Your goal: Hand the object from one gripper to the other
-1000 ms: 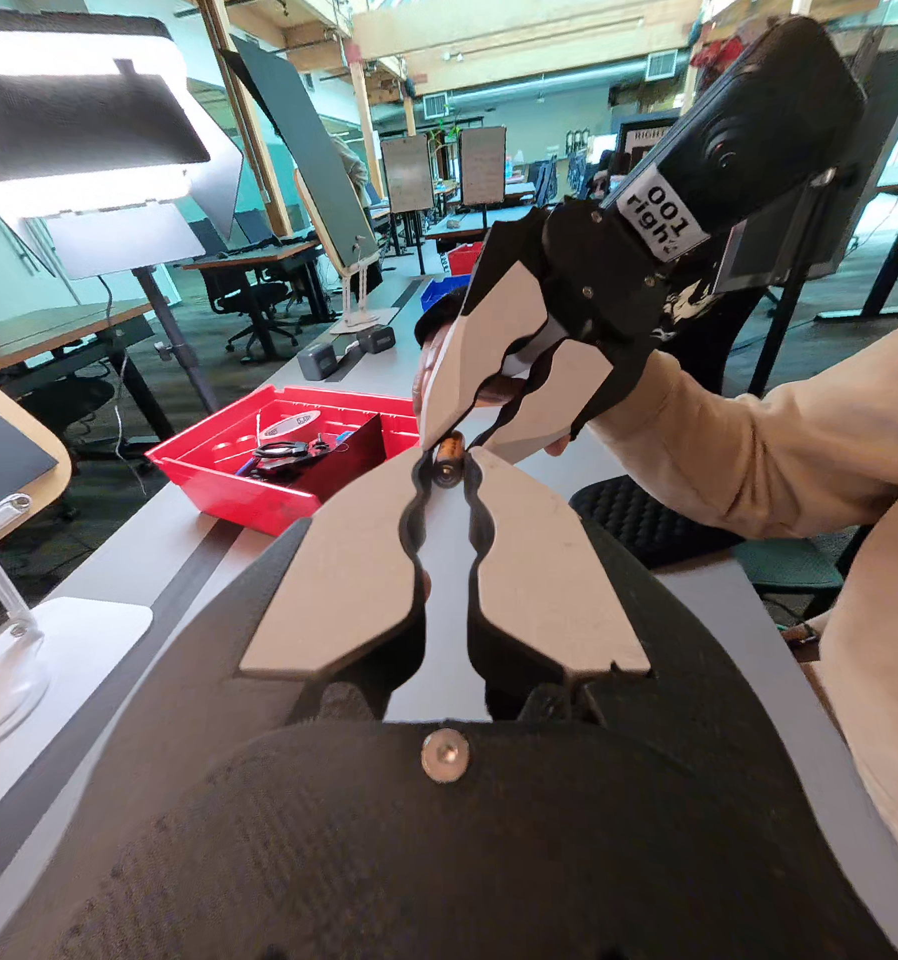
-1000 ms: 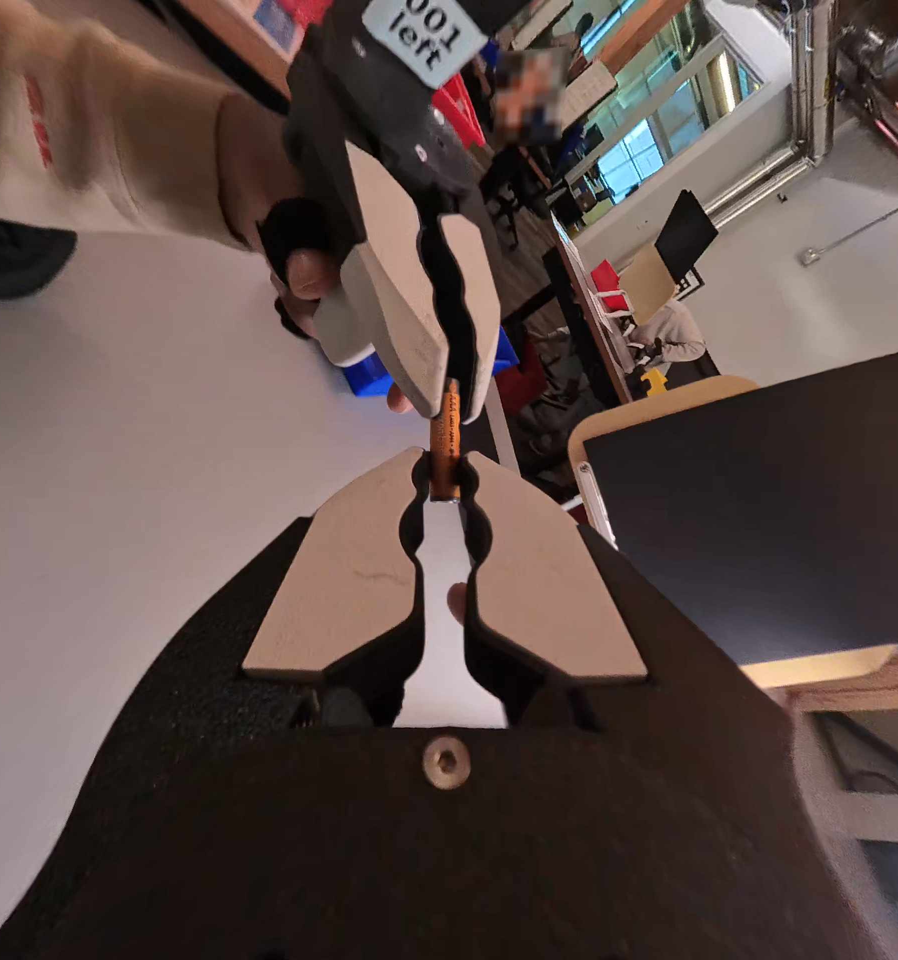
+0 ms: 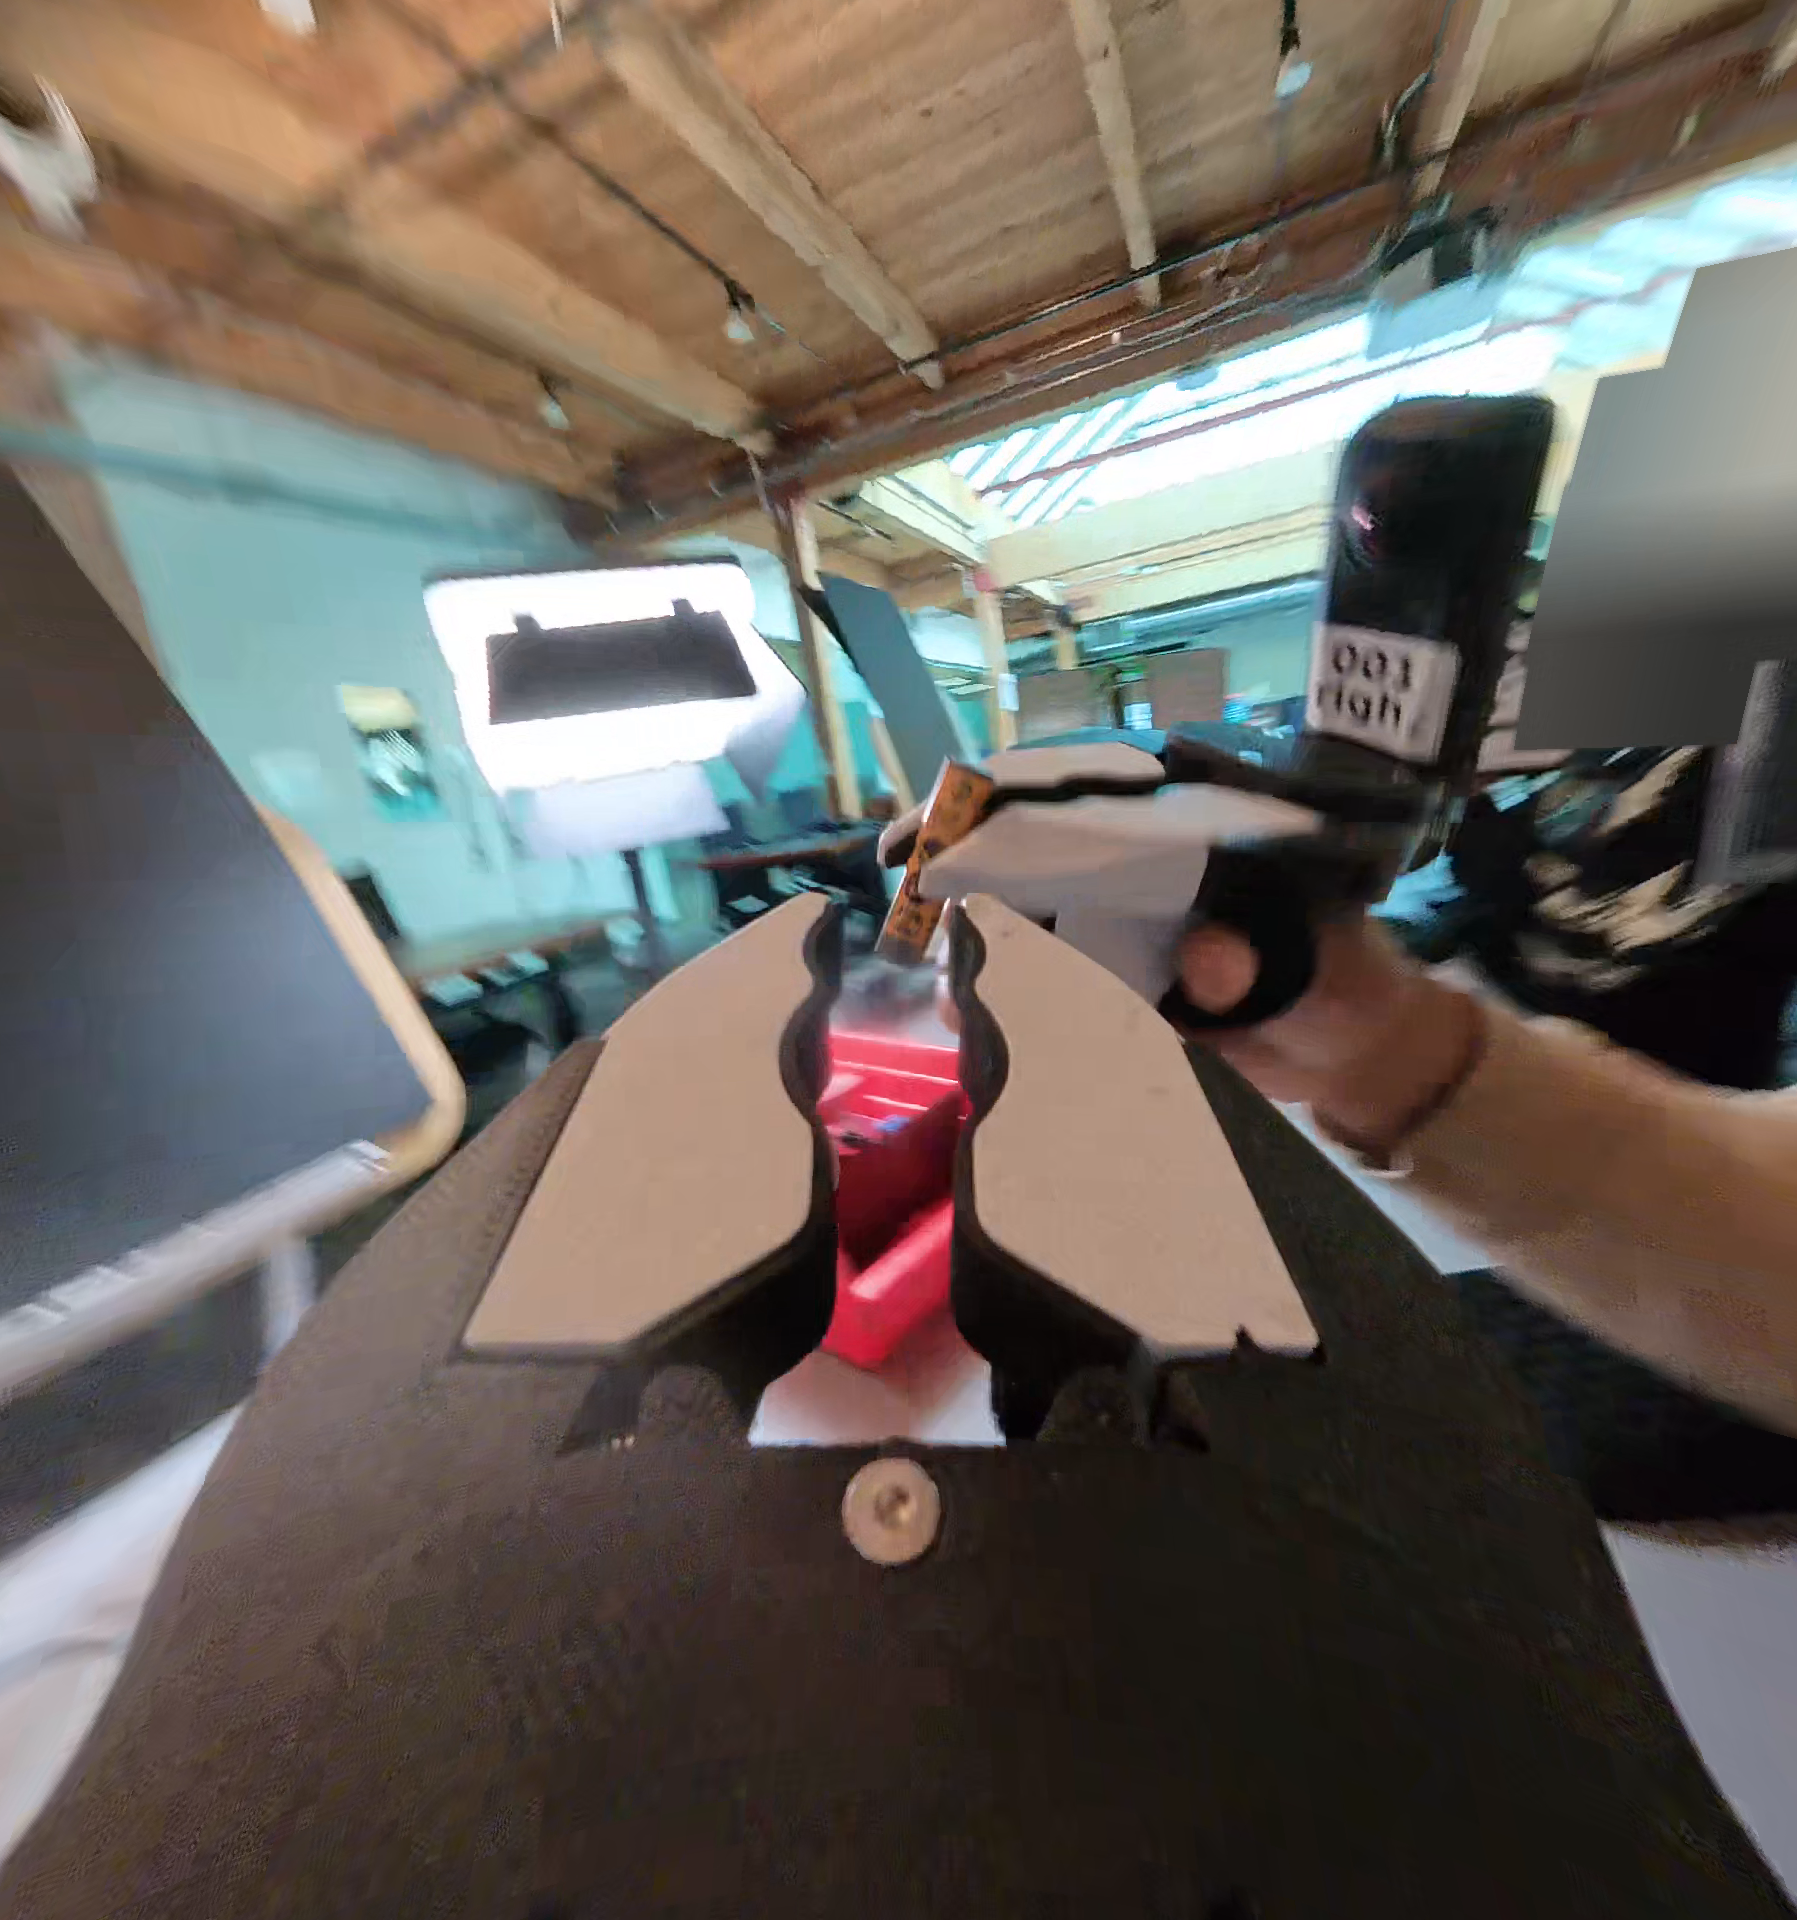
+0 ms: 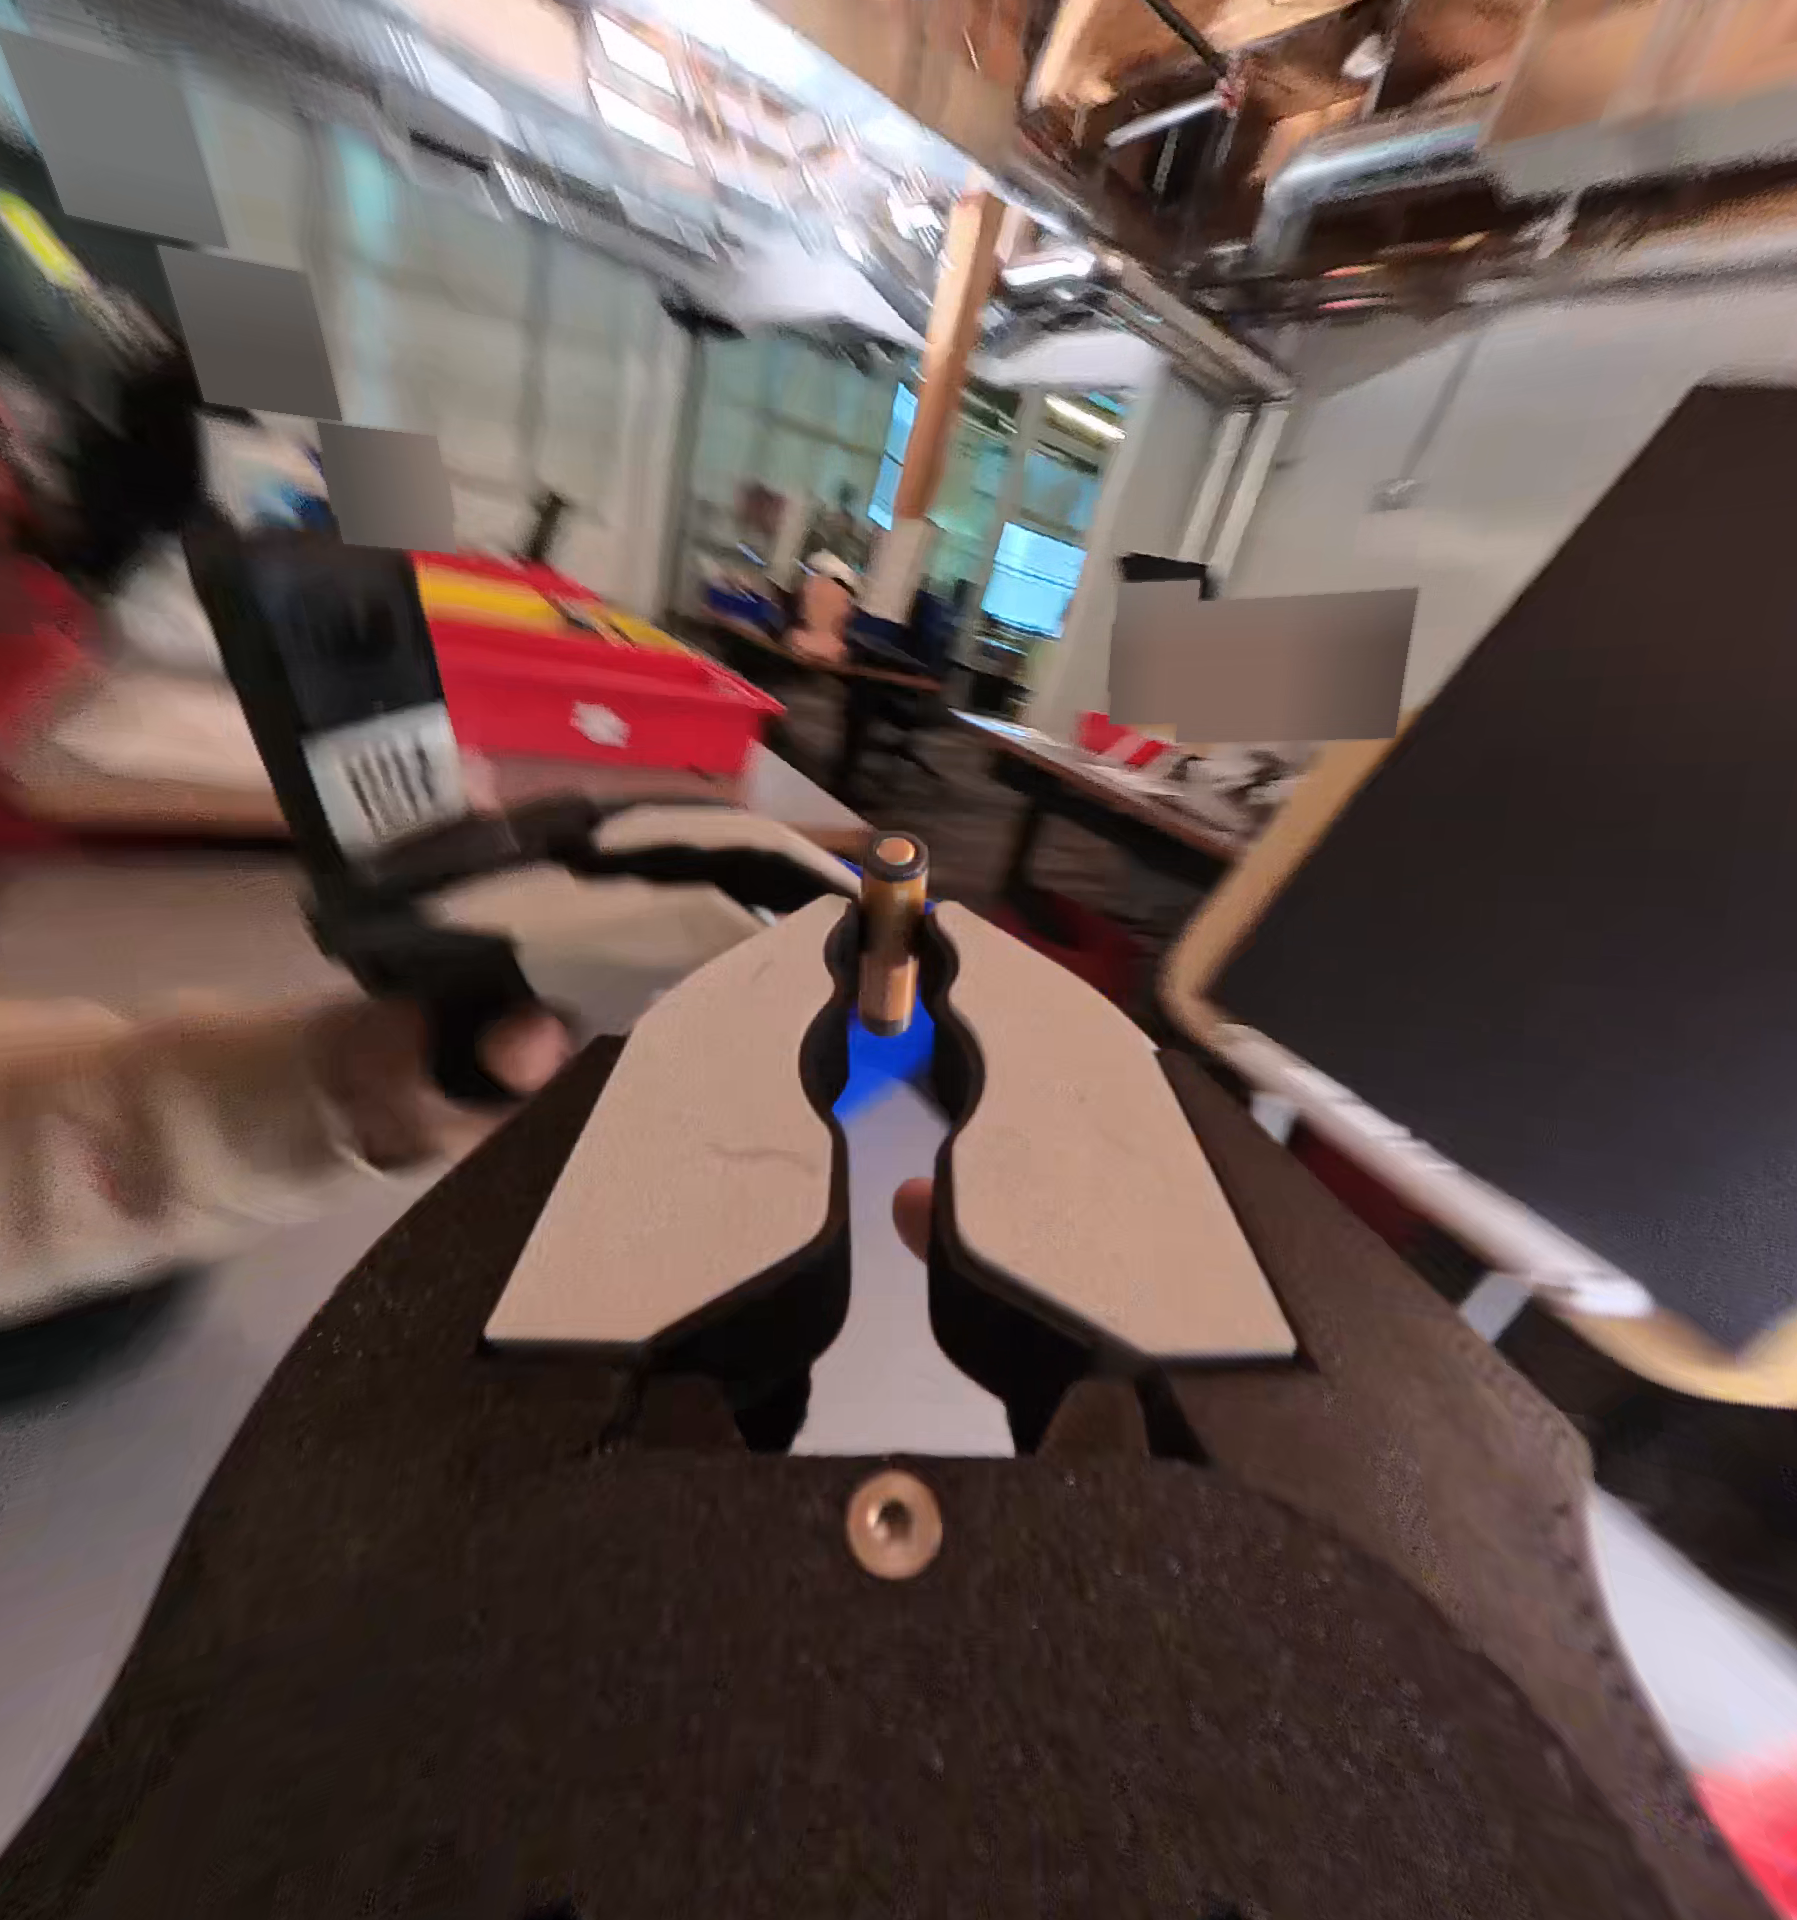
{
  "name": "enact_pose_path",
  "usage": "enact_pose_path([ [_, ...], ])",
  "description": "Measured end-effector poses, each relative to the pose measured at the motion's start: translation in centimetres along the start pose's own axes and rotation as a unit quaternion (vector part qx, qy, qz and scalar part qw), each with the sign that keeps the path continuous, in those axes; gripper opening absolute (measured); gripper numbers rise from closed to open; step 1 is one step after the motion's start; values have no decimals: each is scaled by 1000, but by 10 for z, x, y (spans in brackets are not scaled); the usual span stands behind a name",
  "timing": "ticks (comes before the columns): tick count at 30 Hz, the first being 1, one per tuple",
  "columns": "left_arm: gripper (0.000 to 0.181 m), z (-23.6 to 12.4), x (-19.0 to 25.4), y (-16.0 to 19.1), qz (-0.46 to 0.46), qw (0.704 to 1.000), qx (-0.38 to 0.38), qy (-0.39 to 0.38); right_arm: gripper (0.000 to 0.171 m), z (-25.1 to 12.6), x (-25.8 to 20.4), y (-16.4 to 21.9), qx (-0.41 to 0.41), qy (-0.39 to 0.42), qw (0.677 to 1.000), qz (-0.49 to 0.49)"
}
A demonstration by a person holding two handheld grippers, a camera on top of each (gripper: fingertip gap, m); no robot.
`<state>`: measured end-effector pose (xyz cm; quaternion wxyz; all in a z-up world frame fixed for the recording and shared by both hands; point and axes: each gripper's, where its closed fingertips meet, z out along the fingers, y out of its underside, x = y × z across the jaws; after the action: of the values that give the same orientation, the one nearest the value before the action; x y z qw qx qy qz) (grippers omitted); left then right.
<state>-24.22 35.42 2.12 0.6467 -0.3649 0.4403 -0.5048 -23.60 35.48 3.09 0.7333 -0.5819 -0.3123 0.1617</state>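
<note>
Since a second ago the battery has left the left gripper and both tools have swung upward, so the ceiling beams now fill the top of each view where the worktop did before. The right gripper pinches the small copper-coloured cylinder near its tips, the jaws pressed against its sides; in the right wrist view it stands nearly upright with its round end cap facing the camera. In the left wrist view the right gripper reaches in from the right, held by a hand, with the battery tilted and its lower end just above the left gripper's tips. The left gripper's jaws stand apart with nothing between them, and a red bin shows through the gap. In the right wrist view a blue bin shows behind the battery, and the left gripper lies blurred at the left, beside a red bin.
</note>
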Motion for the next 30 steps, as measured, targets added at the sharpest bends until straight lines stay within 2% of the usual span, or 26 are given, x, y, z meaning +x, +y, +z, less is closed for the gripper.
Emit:
enact_pose_path([
  [2,29,1,-3,3,-108,993,-29,28,10,-1,7,11,-50,50,987,-146],
  [4,39,3,3,8,-191,978,-63,64,10,0,7,20,-79,81,955,-273],
  [7,50,4,11,15,-266,954,-87,103,10,4,-2,21,-62,99,913,-392],
  [9,55,3,17,16,-307,938,-90,135,10,5,-9,18,-34,104,897,-428],
  [13,53,0,28,8,-350,914,-74,193,10,2,-25,11,24,75,889,-452],
  [17,47,-1,33,6,-324,922,-78,199,10,-1,-32,8,47,58,888,-455],
  [19,46,0,31,8,-273,942,-85,177,10,-1,-31,9,44,54,891,-449],
  [21,46,1,23,10,-181,971,-88,129,13,-2,-25,12,30,38,915,-401],
  [23,47,-1,6,9,-38,994,-89,52,21,-5,-17,19,-8,-13,955,-296],
  [24,47,-4,-5,8,48,995,-92,4,28,-10,-9,19,-19,-28,971,-237],
  [27,47,-13,-29,5,264,953,-110,-100,37,-31,25,8,-5,-29,994,-110],
  [30,46,-17,-37,7,398,898,-113,-146,37,-47,52,2,-5,6,998,-60],
])
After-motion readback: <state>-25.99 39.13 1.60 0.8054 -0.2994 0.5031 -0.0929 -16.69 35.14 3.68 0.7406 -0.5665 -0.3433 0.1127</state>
